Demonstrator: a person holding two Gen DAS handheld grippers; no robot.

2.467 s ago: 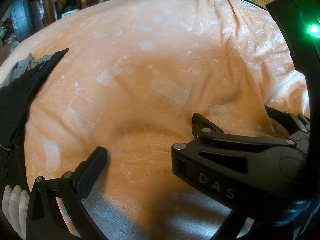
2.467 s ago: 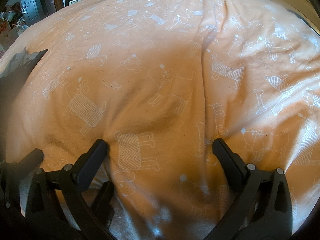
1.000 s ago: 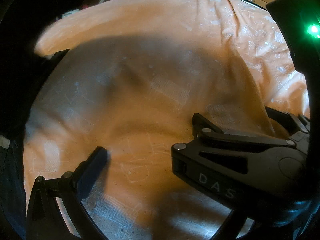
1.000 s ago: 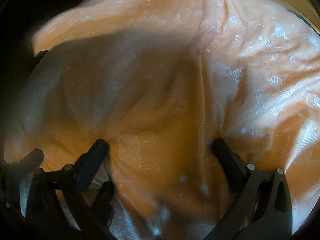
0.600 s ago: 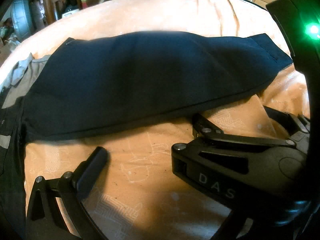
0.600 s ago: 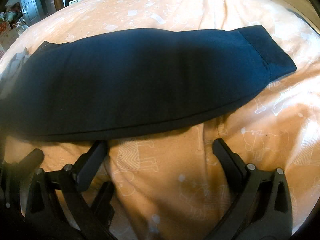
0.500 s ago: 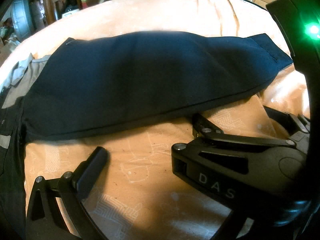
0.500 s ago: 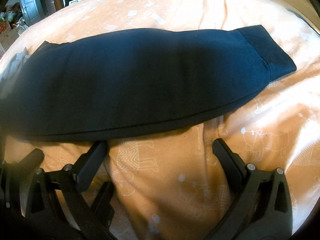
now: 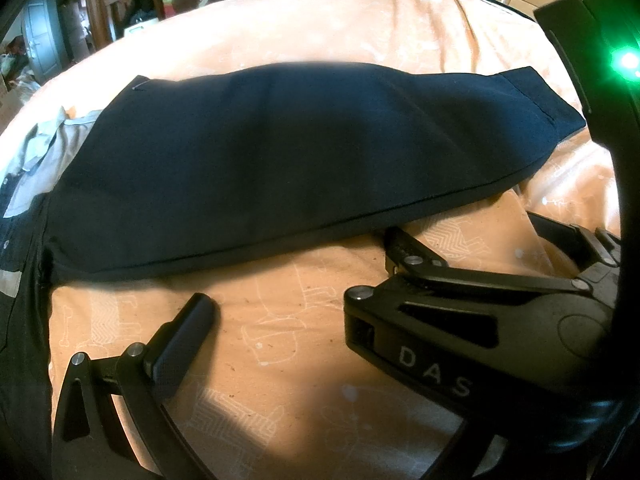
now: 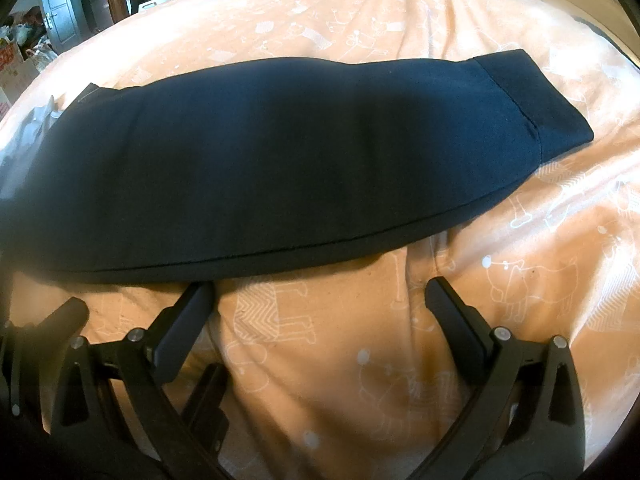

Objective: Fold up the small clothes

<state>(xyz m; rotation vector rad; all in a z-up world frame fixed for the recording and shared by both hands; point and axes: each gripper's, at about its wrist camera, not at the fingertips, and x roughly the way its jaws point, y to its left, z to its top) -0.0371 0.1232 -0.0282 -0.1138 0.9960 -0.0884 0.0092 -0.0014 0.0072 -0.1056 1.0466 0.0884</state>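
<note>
Right gripper: jaws spread wide, nothing between them but bedding; both fingers show whole, matte black with flat pads.
Left gripper: appears spread and empty; only its left finger shows clearly, while the right side is hidden behind the right gripper's black body, lettered "DAS", the rest of the word cut off.
Hidden: lower corners of both views are filled by gripper frames; a green light glows on a black housing at the far right edge of the left view, its shape cut off.
Dark garment: lies just ahead of both grippers, stretched crosswise left to right. Near edge touches or nearly touches the right gripper's left fingertip, cannot tell which; it sits a little ahead of the left gripper's finger.
Garment shape: long, flat, tapering rightward to a stitched cuff or hem band; navy, smooth knit, doubled seam along the near edge. Left end runs out of frame.
Grey cloth: to the far left, partly under the garment, crumpled; kind unclear.
Bedcover: orange, soft, creased, printed with white outline animals; lies under everything.
Background: dim room clutter beyond the bed, too dark to identify.
</note>
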